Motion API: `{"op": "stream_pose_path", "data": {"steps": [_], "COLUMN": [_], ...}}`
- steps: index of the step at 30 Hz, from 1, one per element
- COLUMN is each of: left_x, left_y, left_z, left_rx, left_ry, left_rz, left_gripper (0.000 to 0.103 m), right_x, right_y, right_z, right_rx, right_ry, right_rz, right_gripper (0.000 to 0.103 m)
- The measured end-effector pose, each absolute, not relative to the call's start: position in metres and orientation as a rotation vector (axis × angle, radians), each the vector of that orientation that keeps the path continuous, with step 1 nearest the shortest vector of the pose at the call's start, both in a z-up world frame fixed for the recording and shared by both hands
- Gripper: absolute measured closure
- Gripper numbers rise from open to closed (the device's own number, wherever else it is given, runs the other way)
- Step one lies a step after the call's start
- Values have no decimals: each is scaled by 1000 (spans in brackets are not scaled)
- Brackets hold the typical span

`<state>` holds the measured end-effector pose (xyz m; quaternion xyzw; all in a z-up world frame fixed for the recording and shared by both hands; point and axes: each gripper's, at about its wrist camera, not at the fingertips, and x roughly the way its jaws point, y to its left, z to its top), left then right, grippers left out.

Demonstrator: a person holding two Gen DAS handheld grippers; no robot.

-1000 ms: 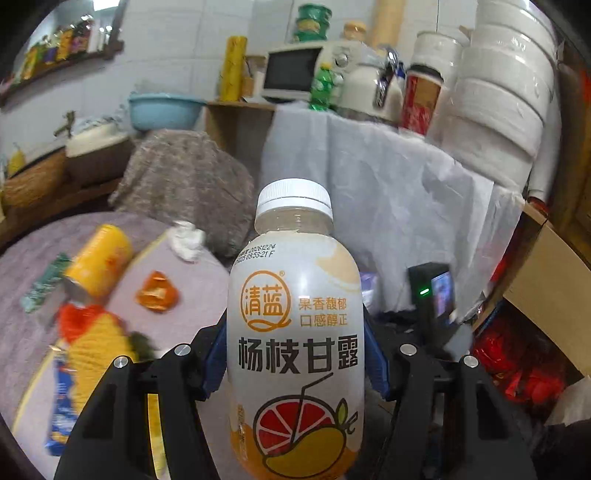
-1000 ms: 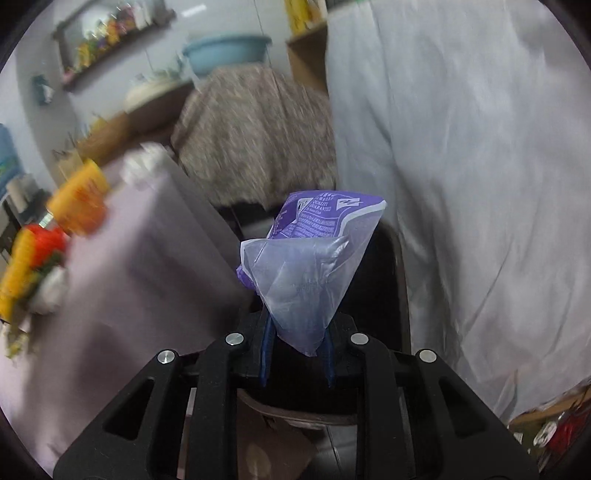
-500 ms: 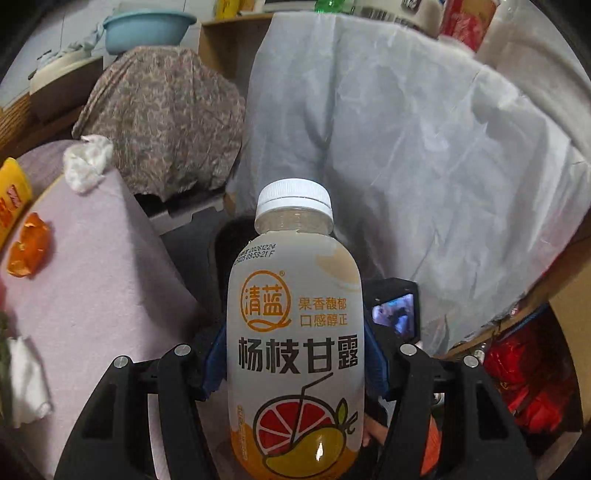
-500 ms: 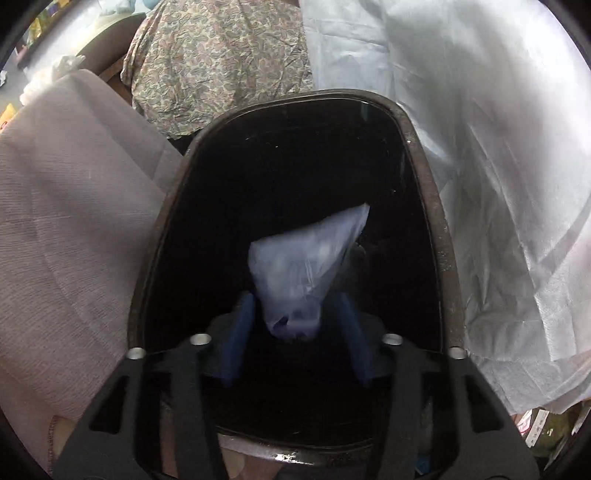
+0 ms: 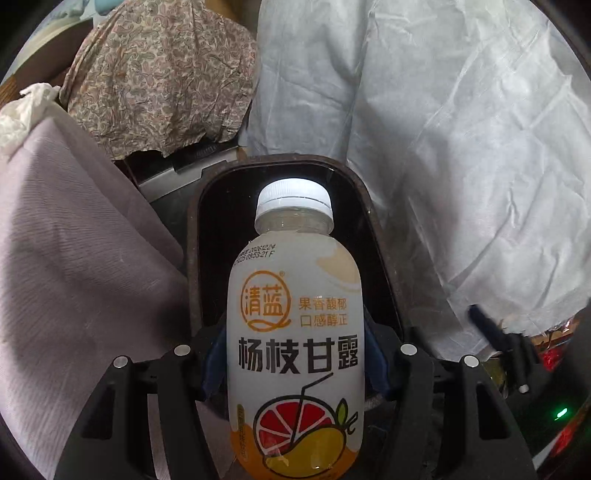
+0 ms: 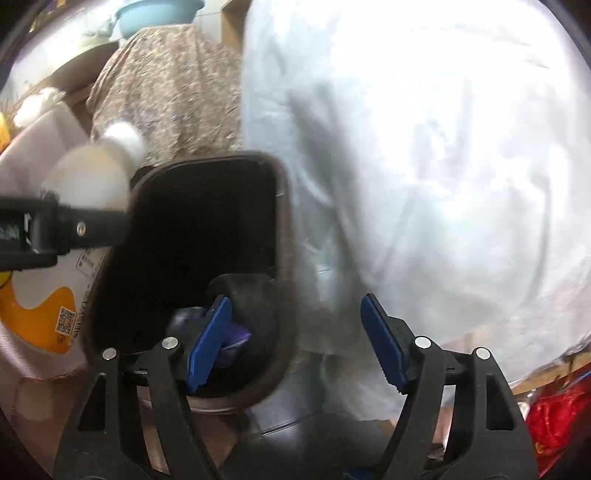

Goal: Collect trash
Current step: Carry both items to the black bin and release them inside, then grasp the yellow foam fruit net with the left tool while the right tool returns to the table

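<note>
Left tongs (image 5: 295, 354) squeeze bottle (image 5: 295, 332): smooth plastic, round, white cap, orange fruit picture. Bottle sits over black bin (image 5: 384, 236). Right tongs (image 6: 295, 343) opening, nothing between blue pads (image 6: 380, 343). Purple wrapper (image 6: 236, 338) lies down inside bin. Left: bench (image 5: 74, 277) under soft lilac cloth. Behind: crinkly white sheet (image 5: 443, 129), flowery cloth (image 5: 162, 74), blue bowl (image 6: 159, 14).

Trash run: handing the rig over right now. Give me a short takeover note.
Left gripper: shut on the drink bottle, cap forward, over the dark bin.
Right gripper: jaws opening, nothing between them; it hangs over the bin's right rim.
Done: a purple wrapper lies inside the bin.
Left: drop the bottle in. A crumpled tissue sits on the cloth-covered table; the rest of the tabletop is out of view, so check it.
</note>
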<state>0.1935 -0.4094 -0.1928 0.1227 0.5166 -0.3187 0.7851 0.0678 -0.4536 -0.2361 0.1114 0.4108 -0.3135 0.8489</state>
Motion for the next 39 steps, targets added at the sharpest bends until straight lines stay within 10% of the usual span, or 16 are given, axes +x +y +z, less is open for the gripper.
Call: {"op": "stream_pose_path", "data": {"steps": [6,39], "left_x": [191,132], "left_y": [-408,-169], "left_z": [-188,-36], "left_rx": [295,272], "left_ry": [1074,665], "left_rz": [-685,-428], "left_gripper": [17,19], "right_x": [60,72], "right_y": [-472,-362], "right_z": [-229,-141], "right_rx": [294,322], "right_ry": [840,691], "right_rz": [-690,-370], "right_gripper": [27,26]}}
